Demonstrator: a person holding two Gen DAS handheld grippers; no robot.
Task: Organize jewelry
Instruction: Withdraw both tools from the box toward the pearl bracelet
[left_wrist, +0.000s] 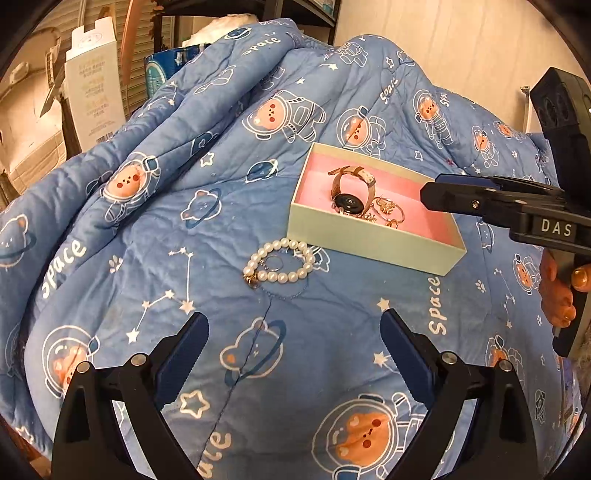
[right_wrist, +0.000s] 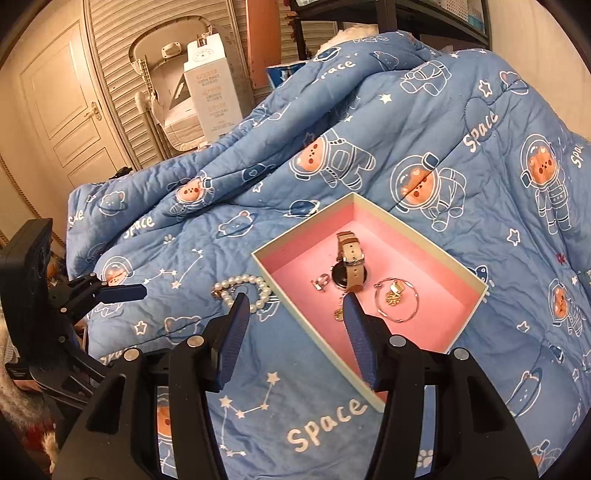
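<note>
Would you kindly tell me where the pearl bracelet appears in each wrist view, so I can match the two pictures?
Left wrist view: the pearl bracelet lies near the centre, on the blue quilt, just below-left of the box.
Right wrist view: the pearl bracelet sits left of centre, partly behind a finger.
Shared landmark: the pink-lined box, beside the bracelet.

Open pale-green box (right_wrist: 466, 332), pink lining, sits on the quilt; inside: beige-strap watch (right_wrist: 349, 266) on its side, thin bangle (right_wrist: 396, 300), small gold pieces. Pearl bracelet (left_wrist: 280, 260) lies just beside the box, 1 small ring (left_wrist: 274, 262) inside its loop.
</note>
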